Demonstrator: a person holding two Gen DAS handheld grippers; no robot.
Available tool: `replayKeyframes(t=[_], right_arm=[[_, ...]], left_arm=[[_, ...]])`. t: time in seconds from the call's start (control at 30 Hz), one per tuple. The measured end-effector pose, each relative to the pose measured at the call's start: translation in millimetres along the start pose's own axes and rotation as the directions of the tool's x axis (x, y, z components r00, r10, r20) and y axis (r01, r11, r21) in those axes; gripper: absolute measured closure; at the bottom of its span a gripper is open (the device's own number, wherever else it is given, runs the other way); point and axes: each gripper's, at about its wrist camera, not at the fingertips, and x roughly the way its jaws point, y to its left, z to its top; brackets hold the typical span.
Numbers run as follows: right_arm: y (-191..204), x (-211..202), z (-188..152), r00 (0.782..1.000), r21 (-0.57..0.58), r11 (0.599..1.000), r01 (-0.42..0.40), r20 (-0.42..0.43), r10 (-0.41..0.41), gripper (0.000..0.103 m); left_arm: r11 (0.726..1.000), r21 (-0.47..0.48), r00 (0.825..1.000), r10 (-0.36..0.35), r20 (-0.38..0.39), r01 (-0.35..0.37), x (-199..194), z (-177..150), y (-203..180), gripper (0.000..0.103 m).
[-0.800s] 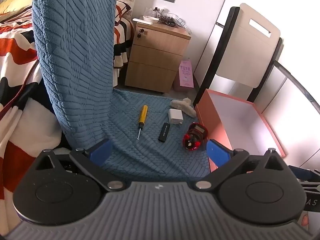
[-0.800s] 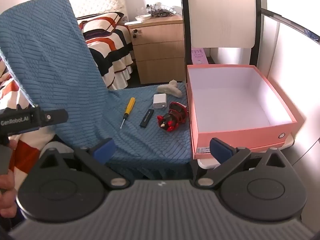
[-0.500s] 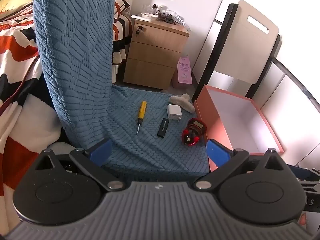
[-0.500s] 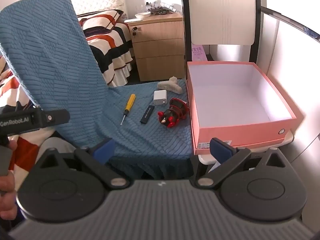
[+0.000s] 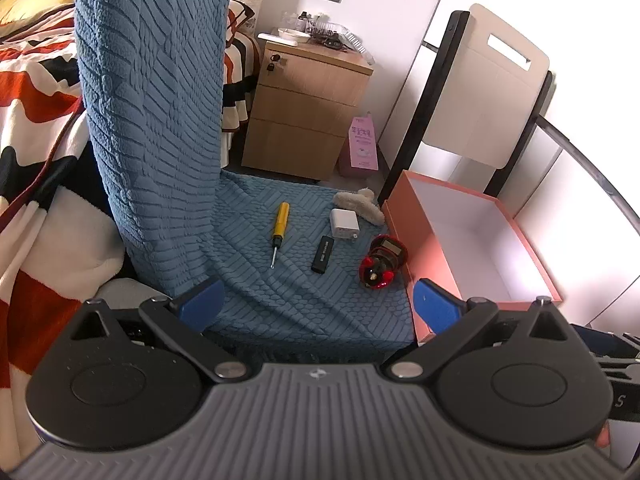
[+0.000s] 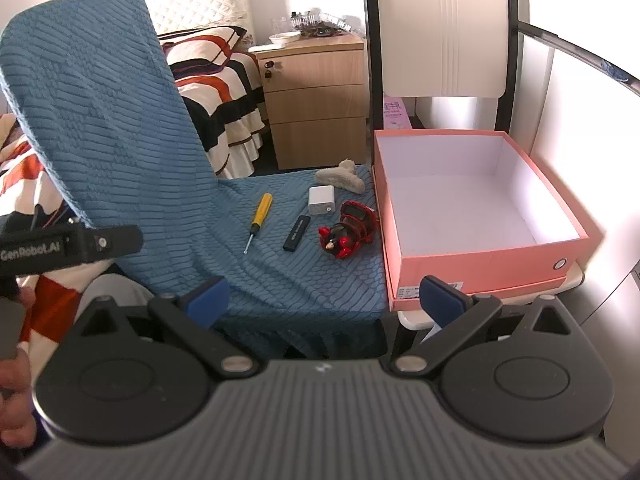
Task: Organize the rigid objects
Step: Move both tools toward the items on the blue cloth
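Note:
On a chair seat covered in blue cloth (image 5: pixel 304 280) lie a yellow-handled screwdriver (image 5: pixel 279 228) (image 6: pixel 258 216), a black USB stick (image 5: pixel 323 254) (image 6: pixel 297 233), a white charger (image 5: pixel 344 220) (image 6: pixel 321 199), a red and black toy (image 5: pixel 382 262) (image 6: pixel 348 229) and a beige hair claw (image 5: pixel 360 205) (image 6: pixel 340 176). An open pink box (image 5: pixel 472 240) (image 6: pixel 480 256) stands right of them on a second chair. My left gripper (image 5: pixel 318 306) and right gripper (image 6: pixel 326 296) are both open and empty, held short of the seat's front edge.
The blue-covered chair back (image 6: pixel 100 112) rises at the left. A wooden nightstand (image 5: pixel 308 112) (image 6: pixel 316 96) stands behind, beside a striped bed (image 5: pixel 36 92). The white chair back (image 6: pixel 440 40) rises behind the box. The left gripper's body (image 6: pixel 68 246) shows at the left of the right wrist view.
Both grippers have drawn back and risen slightly, so the seat and the box look a little farther away. The objects have not moved.

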Motion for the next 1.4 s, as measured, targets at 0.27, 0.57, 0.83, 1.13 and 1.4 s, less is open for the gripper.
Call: replayKeyframes(t=[0.27, 0.57, 0.83, 1.13, 1.4], right_arm=[[-1.8, -4.9, -3.1, 1.000, 0.020, 1.000, 0.011, 0.013, -0.011, 0.000], [-0.5, -6.9, -4.2, 1.000, -0.001, 1.000, -0.003, 0.027, 0.003, 0.000], [-4.4, -2.9, -6.4, 1.000, 0.004, 1.000, -0.020, -0.002, 0.020, 0.000], [-0.5, -7.1, -13.4, 0.999, 0.008, 0.999, -0.035, 0.018, 0.035, 0.000], [2.4, -12.6, -29.7, 0.996, -0.001, 0.997, -0.083, 0.020, 0.083, 0.000]], left_arm=[[0.999, 0.029, 1.000, -0.020, 0.004, 0.020, -3.1, -0.6, -8.1, 0.001], [0.998, 0.062, 0.999, -0.023, 0.024, 0.022, -10.7, -3.5, -18.2, 0.001], [0.999, 0.047, 0.999, -0.010, 0.032, 0.008, -11.7, -6.4, -14.2, 0.001], [0.998, 0.055, 0.999, -0.007, 0.043, 0.005, -13.2, -9.5, -8.5, 0.001], [0.998, 0.062, 0.999, 0.002, 0.039, -0.004, -14.2, -19.9, -0.8, 0.001]])
